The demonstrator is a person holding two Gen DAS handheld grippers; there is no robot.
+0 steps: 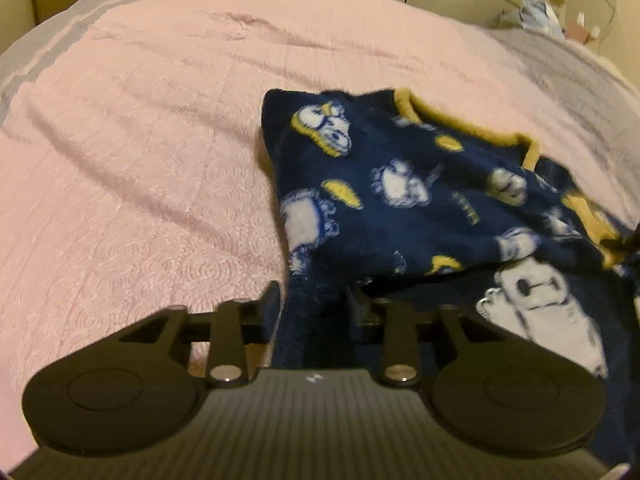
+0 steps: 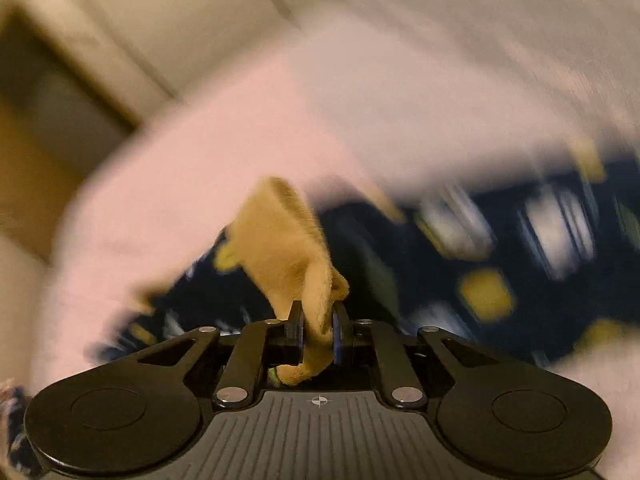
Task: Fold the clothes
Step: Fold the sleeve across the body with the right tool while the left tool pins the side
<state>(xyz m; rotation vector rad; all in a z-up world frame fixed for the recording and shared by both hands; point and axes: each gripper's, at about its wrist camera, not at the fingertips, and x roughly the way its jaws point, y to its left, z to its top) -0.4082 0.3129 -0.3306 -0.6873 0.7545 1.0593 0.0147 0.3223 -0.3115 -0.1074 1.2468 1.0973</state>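
So I've got both grippers on the same garment right now, a navy fleece top (image 1: 400, 184) with white cartoon animals, yellow blobs and a mustard-yellow trim (image 1: 472, 136). It's lying on the pink bedspread (image 1: 140, 140), over toward the right side of the left wrist view, partly folded over itself with the trimmed edge up top.

Left gripper (image 1: 312, 304): the 2 fingers sit on either side of a plain navy strip of the fleece that runs down between them toward the camera. The jaws are fairly wide and I honestly can't tell whether they're pinching the fabric or it's just draped through the gap. Just right of the gripper there's a bigger white cartoon figure (image 1: 544, 308) printed on the lower layer.

Right gripper (image 2: 318, 326): jaws nearly closed, clamped on a bunch of the mustard-yellow trim, which sticks up above the fingertips and also pokes out below them. Everything behind it in that view is badly motion-smeared, just navy fleece to the right and pink bedspread beyond.

Writing: nothing readable on the fleece. There's a small pale logo mark (image 1: 311, 379) on the left gripper body and a crosshair symbol (image 2: 319, 401) on the right one, no text.

Grey striped band (image 1: 68, 28) runs along the bedspread's far left edge, some clutter (image 1: 540, 12) past the far right corner.
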